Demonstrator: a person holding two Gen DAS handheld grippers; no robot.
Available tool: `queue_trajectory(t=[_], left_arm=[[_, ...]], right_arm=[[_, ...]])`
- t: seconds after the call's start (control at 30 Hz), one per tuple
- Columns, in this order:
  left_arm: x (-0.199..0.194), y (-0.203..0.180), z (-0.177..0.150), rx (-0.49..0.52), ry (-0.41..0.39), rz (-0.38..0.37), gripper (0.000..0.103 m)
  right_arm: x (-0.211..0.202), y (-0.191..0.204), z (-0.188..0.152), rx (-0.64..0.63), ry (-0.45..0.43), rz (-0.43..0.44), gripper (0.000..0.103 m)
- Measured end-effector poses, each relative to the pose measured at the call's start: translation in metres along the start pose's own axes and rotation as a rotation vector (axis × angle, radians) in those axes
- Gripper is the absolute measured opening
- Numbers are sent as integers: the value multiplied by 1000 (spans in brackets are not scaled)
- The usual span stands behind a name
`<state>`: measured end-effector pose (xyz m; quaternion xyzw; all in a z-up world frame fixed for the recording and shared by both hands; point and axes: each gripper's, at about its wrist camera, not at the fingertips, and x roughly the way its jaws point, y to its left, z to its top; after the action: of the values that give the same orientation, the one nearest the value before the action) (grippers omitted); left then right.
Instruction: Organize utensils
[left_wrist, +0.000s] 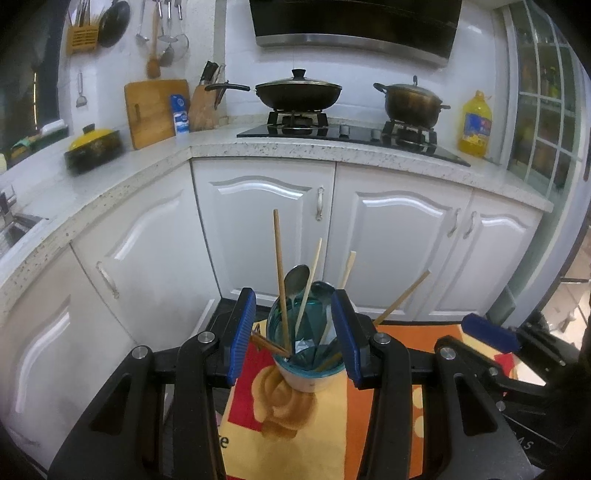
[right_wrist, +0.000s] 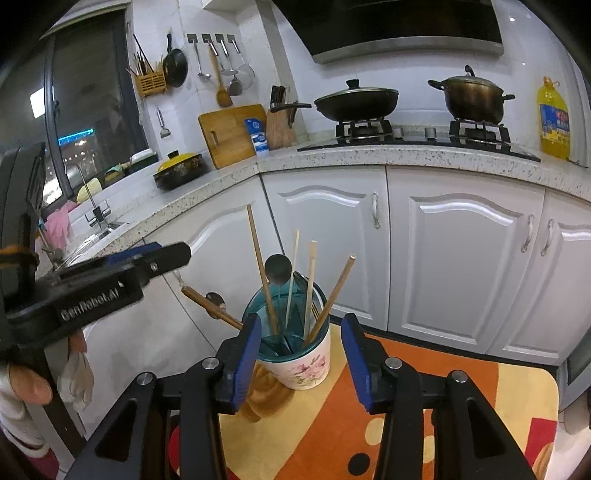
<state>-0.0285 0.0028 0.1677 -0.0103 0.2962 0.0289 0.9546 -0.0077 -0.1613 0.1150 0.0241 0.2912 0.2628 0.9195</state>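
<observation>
Big picture first: a white kitchen, and ahead of both hand-held grippers the cabinets (right_wrist: 461, 258) under a speckled counter (right_wrist: 369, 157), far beyond the fingertips. Closer in, right below the fingers, an orange and yellow mat (right_wrist: 461, 369) carries the task's thing.

That thing is the holder (right_wrist: 308, 363), a floral cup with a teal insert, sitting on the mat directly ahead of the right hand-held gripper (right_wrist: 301, 354) and framed between its two blue pads, apart from both. The jaws stand wide, nothing in them. The left hand-held gripper (left_wrist: 293, 336) lines up on the same holder (left_wrist: 308, 376) from its own side, also spread and empty; whether its pads brush the rim I cannot tell.

Inside: four chopsticks (right_wrist: 262, 273) standing and fanned out, a spoon (right_wrist: 277, 268) bowl-up among them. One more handle (right_wrist: 210, 308) sticks out low, to the left of the right gripper's left pad, leaning over the rim or lying outside; I cannot tell which.

My read: the sorting is nearly done, and that leaning wooden handle is the piece to fix. To do it well, bring one gripper onto the handle partway along, clear of the rim, close squarely across it, lift straight until the tip clears the teal edge, then lower it upright into a free compartment. The other gripper can steady the holder at its wall, because a tall, top-heavy cup on a soft mat may tip if a chopstick gets nudged.
</observation>
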Motion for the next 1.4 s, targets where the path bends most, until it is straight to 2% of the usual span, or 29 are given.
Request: queue_trajectory(t=[0.5, 0.67, 1.4], left_arm=[[-2, 3, -17, -34, 17, 43, 42], [-1, 6, -21, -41, 19, 54, 42], [-2, 10, -24, -52, 3, 89, 42]], right_arm=[[4, 13, -2, -36, -7, -71, 45], [5, 12, -2, -30, -6, -69, 51], [11, 12, -3, -24, 2, -69, 54]])
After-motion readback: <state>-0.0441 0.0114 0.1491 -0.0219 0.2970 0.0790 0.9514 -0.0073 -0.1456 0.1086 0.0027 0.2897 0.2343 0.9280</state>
